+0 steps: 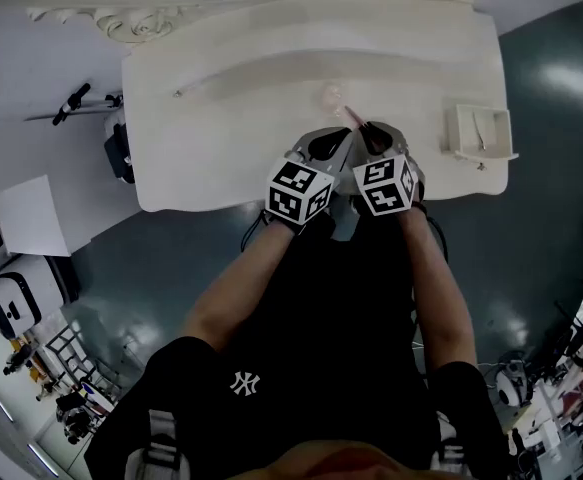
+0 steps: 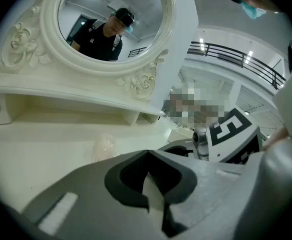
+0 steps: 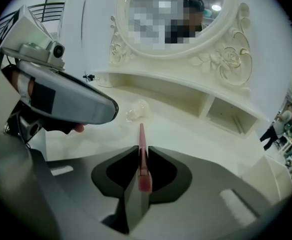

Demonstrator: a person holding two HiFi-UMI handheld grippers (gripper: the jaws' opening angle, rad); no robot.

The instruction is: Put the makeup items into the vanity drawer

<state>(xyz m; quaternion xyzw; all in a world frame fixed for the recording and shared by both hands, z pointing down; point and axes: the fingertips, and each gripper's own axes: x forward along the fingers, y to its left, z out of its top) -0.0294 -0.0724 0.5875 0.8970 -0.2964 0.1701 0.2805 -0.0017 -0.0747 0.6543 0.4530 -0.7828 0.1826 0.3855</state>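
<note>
Right tongs (image 3: 141, 156) around pink makeup stick (image 3: 141, 134)

Cream vanity top (image 1: 221, 158): translucent pinkish lump (image 1: 329, 95) mid-back, small open drawer (image 1: 463, 128) right end

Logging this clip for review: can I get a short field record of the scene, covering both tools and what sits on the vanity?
setting: white vanity table with an ornate oval mirror
left tool: jaws together, nothing between them
right tool: shut on a slim pink stick
tabletop: small clear pinkish item lying beyond both tools, untouched
drawer: small white drawer at the person's right, appears pulled open
task state: pink stick not yet in the drawer
</note>
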